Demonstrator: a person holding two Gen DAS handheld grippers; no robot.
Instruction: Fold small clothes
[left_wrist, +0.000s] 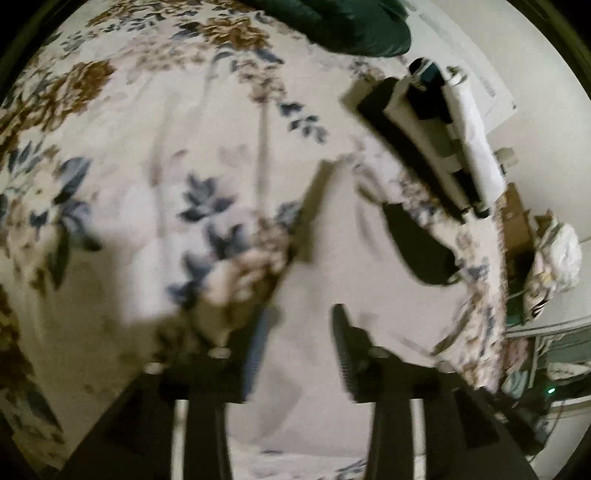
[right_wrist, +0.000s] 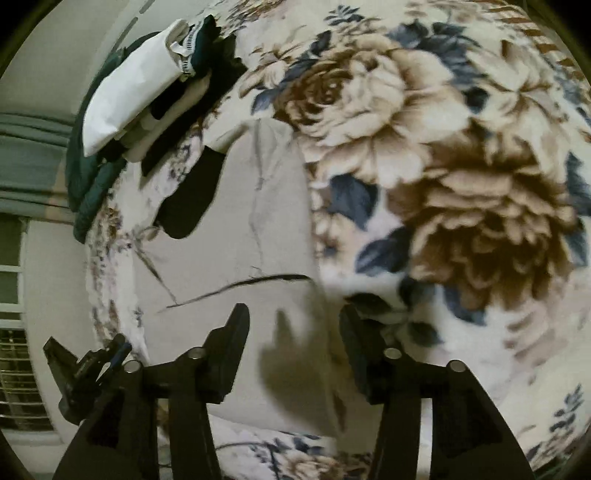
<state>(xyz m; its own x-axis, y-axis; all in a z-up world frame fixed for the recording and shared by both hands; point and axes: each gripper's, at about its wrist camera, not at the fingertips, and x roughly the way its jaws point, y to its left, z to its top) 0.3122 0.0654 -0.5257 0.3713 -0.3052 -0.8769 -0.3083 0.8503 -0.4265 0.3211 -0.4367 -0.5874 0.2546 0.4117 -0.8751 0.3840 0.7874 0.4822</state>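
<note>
The risk I see is grabbing the floral blanket (right_wrist: 443, 166) along with the beige garment (right_wrist: 229, 240), since the cloth lies flat against it and a low pinch at the edge would catch both layers and drag the fold crooked. My right gripper (right_wrist: 293, 325) hangs spread wide and empty, holding nothing, with the garment's right edge running up between its fingers; whether the tips touch the cloth I cannot tell. My left gripper (left_wrist: 297, 328) is likewise released, jaws well apart, above the same beige garment (left_wrist: 332, 258), gripping nothing. A black sock (right_wrist: 188, 199) lies just ahead and left of my right fingers, overlapping the garment's far corner, so a sweeping fold could carry it along. Farther ahead and left sits the stack of folded clothes (right_wrist: 147, 92), well apart, with motion blur hiding finer detail.
</note>
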